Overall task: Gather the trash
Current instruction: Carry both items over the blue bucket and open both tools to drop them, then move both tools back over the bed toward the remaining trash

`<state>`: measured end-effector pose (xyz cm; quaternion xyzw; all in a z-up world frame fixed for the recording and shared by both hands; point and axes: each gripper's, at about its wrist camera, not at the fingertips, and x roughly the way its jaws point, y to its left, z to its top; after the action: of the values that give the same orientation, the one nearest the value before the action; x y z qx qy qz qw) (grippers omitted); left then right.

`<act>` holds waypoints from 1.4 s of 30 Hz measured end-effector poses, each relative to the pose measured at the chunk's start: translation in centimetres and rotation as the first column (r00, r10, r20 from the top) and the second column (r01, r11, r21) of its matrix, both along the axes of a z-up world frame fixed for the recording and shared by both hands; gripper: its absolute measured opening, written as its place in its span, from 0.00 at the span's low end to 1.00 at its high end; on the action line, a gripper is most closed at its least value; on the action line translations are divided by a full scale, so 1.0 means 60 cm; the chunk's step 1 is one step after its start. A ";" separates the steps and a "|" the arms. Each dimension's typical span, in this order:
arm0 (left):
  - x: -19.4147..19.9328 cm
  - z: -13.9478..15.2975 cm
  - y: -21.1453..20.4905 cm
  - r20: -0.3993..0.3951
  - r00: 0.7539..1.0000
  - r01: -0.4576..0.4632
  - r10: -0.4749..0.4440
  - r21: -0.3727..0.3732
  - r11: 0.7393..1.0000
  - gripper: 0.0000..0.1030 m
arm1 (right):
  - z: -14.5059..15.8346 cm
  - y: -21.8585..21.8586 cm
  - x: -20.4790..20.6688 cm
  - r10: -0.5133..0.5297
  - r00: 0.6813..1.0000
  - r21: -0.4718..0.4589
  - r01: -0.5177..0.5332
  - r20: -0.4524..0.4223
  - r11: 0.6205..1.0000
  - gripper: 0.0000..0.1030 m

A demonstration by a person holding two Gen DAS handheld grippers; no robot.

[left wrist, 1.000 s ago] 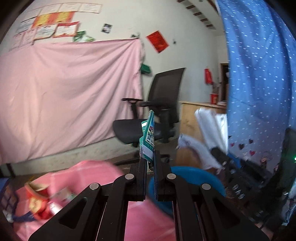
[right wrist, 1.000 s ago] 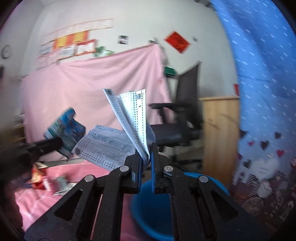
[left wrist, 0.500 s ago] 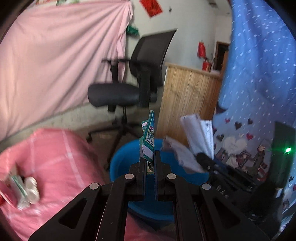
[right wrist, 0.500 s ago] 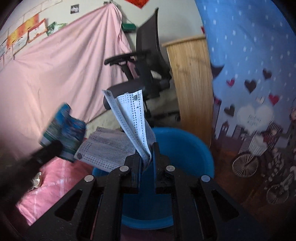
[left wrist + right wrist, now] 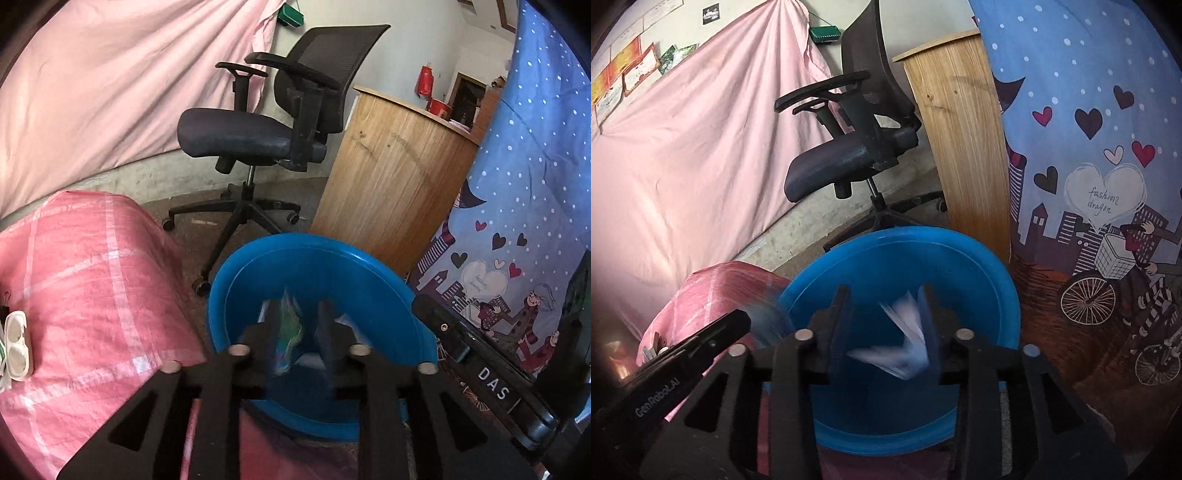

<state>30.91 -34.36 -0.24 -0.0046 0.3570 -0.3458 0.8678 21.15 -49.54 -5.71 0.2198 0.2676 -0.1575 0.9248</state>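
Both grippers point forward and downward, side by side. The left gripper (image 5: 297,325) has just been opening, its fingers (image 5: 271,328) parted slightly. The right gripper (image 5: 886,317) has just been opening too, its fingers (image 5: 840,314) spread wider.

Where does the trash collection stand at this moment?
Being dropped now: both grippers' jaws have just been opening over the blue basin. The green wrapper is between the left gripper's fingers, the face mask between the right gripper's. Left: white items on the pink cloth.
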 end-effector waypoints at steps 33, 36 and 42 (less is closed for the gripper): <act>-0.197 0.084 0.356 0.439 0.715 -0.519 0.545 -0.189 0.834 0.98 | 0.148 0.245 -0.082 0.411 0.817 -0.398 -0.248 0.404 0.883 1.00; -0.214 0.075 0.385 0.461 0.681 -0.552 0.569 -0.188 0.813 0.98 | 0.147 0.270 -0.078 0.442 0.795 -0.360 -0.303 0.415 0.882 1.00; -0.244 0.051 0.445 0.500 0.626 -0.603 0.599 -0.176 0.778 0.98 | 0.142 0.327 -0.069 0.522 0.759 -0.401 -0.371 0.388 0.837 1.00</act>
<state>16.30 -7.66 2.84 -0.0241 0.0828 -0.0224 0.9960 17.00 -29.93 2.80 0.0377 0.0463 0.0915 0.9940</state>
